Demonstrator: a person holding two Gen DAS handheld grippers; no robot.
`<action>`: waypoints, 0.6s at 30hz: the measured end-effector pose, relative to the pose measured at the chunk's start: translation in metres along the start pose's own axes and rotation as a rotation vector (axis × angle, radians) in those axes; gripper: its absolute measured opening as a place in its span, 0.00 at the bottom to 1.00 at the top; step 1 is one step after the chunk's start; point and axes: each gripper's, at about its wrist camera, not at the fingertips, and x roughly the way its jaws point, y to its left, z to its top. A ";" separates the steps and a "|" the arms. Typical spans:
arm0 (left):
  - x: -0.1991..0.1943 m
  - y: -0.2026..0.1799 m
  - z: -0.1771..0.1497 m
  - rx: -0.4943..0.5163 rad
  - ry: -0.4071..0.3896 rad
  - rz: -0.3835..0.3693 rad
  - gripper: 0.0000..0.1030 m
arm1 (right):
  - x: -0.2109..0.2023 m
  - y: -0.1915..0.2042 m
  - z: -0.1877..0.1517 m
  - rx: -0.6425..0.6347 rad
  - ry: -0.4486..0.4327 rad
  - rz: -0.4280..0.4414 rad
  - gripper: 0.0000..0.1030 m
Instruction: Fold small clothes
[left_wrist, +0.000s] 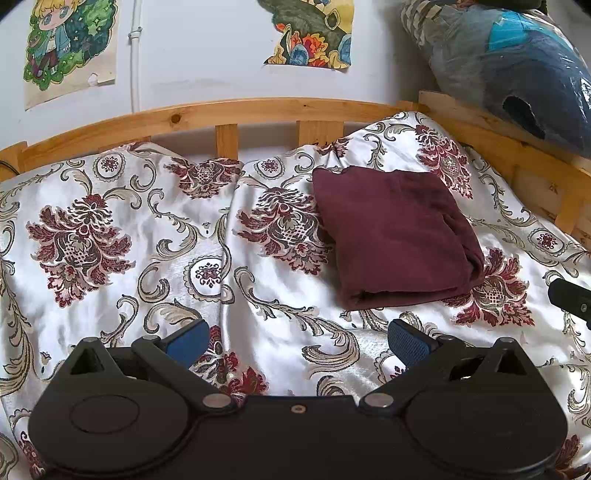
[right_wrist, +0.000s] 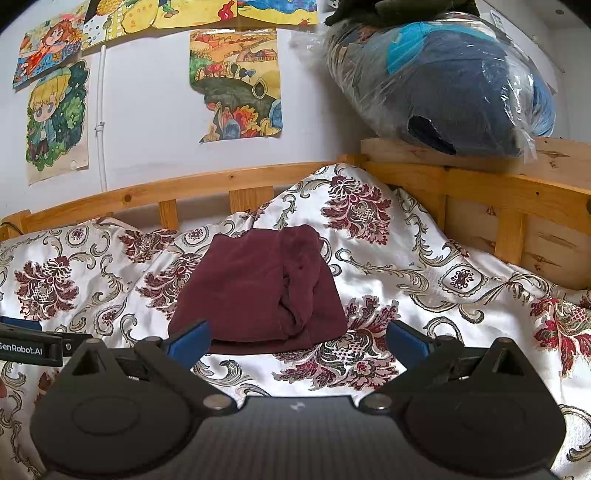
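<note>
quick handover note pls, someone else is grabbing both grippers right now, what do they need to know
Left gripper: open, holding nothing, above the bedspread.
Right gripper: open, holding nothing, just short of the garment's near edge.
Maroon garment: lies folded into a compact rectangle on the bedspread, near the wooden bed rail.
Done: this piece looks folded.
Left: no other loose clothes in view; perhaps tidy the bunched right side.

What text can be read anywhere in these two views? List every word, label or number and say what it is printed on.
"GenRobot.AI": white print on the black body of the left gripper, seen at the left edge of the right wrist view; the first letter is cut by the frame edge.

No other text: the wall drawings, the folded maroon garment and the plastic-wrapped bundle show no readable words or numbers.
</note>
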 end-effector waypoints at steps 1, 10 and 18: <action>0.000 0.000 0.000 0.000 0.000 0.000 0.99 | 0.000 0.000 0.000 0.000 0.000 0.000 1.00; 0.000 0.000 0.000 0.001 0.000 0.000 0.99 | 0.001 0.000 -0.003 0.003 -0.001 -0.003 1.00; 0.000 0.000 0.000 0.003 0.001 -0.001 0.99 | 0.000 0.000 -0.002 0.002 -0.001 -0.003 1.00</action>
